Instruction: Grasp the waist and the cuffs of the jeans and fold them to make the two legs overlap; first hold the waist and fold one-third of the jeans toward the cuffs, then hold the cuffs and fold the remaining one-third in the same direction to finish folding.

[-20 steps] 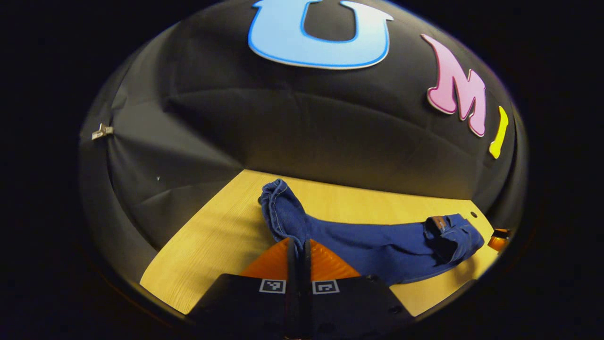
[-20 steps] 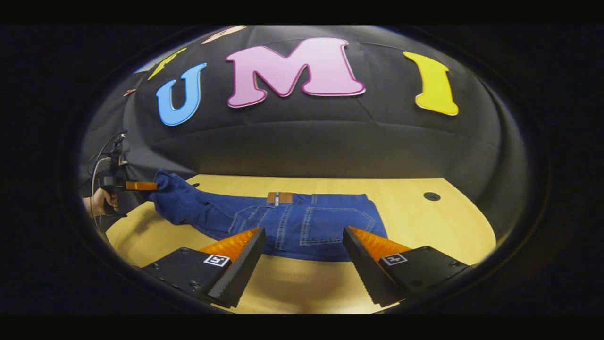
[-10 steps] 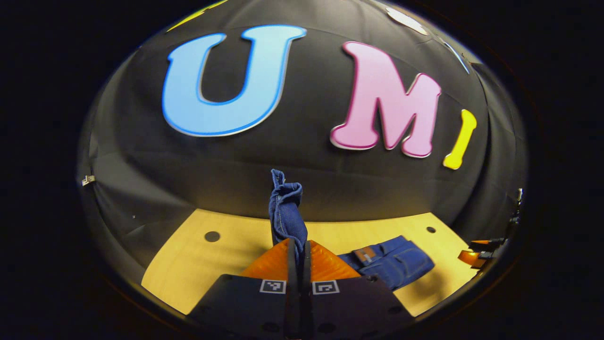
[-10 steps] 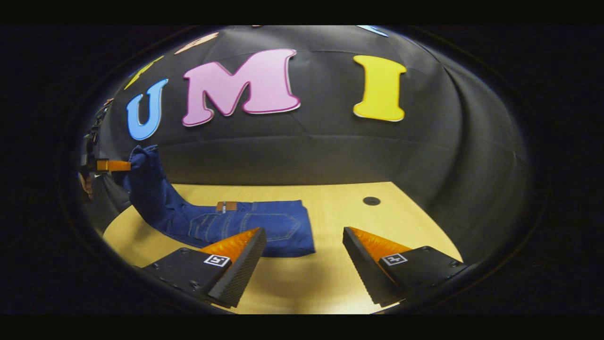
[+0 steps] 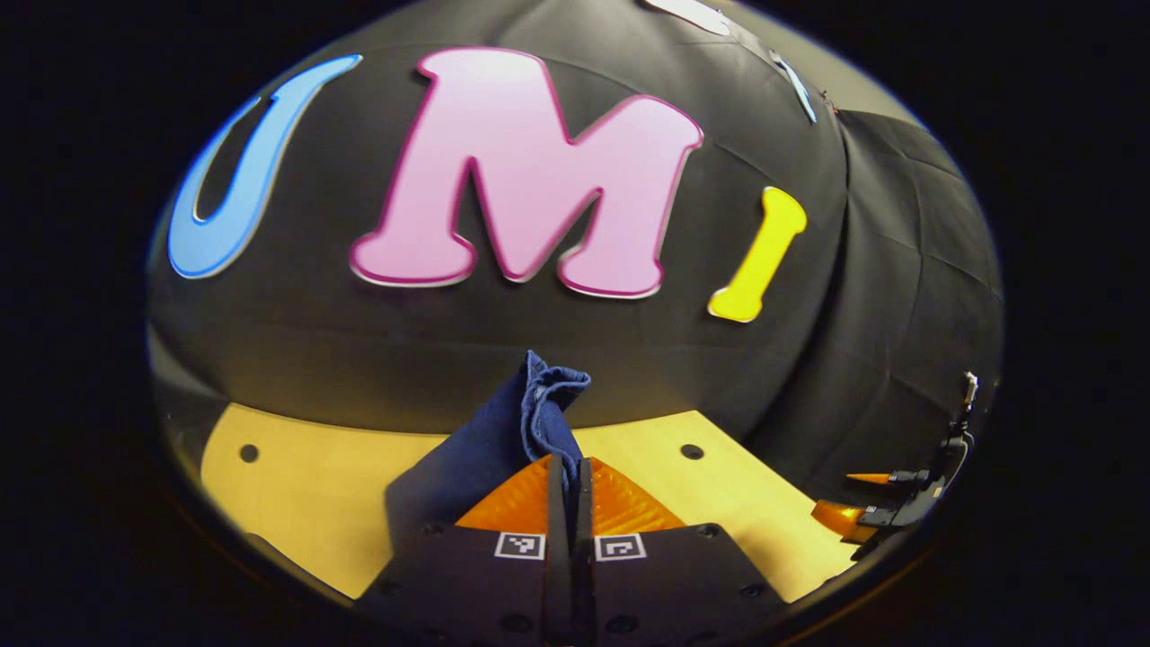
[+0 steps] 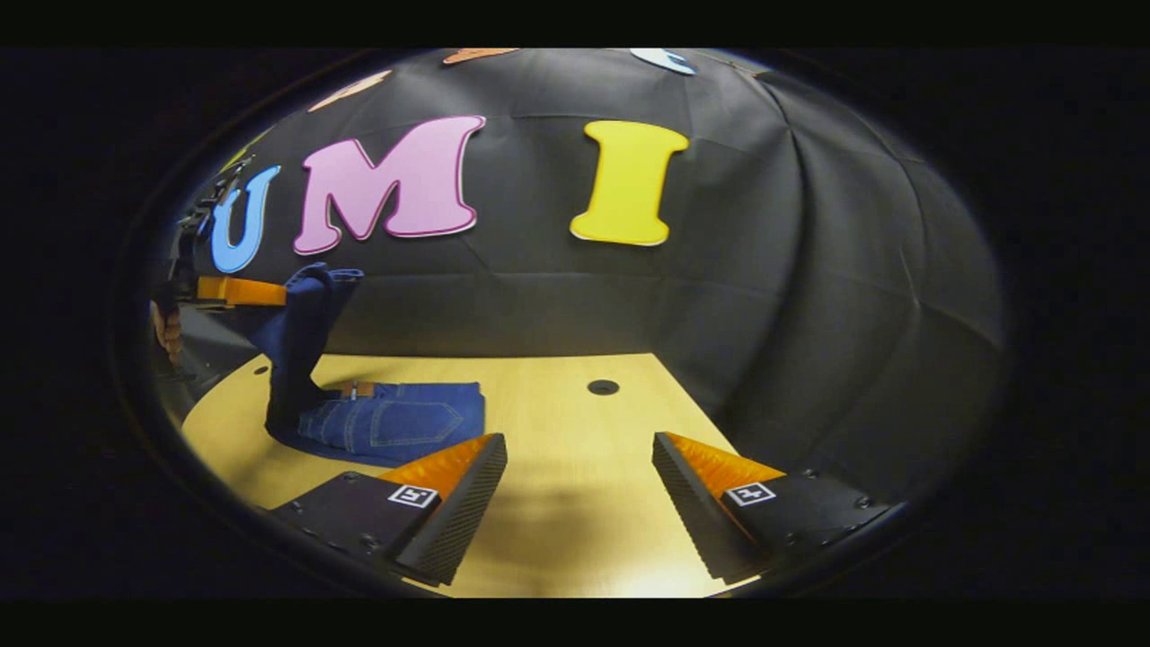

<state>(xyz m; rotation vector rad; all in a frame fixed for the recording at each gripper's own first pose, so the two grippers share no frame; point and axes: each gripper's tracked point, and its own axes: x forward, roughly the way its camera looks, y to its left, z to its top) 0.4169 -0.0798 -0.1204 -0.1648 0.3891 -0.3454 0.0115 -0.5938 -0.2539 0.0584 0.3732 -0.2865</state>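
left gripper (image 5: 568,467) raised, clamped on jeans (image 6: 386,422) cuffs (image 5: 548,395) | right gripper (image 6: 579,485) low over table (image 6: 557,422), jaws apart, holding nothing | waist end apparently flat

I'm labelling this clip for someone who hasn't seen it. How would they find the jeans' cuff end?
Start at the wooden table, where the folded jeans lie near its left end. One strip of denim rises from them to the left hand-held gripper. The cuffs are the bunched end sticking out past its shut fingers, off the table.
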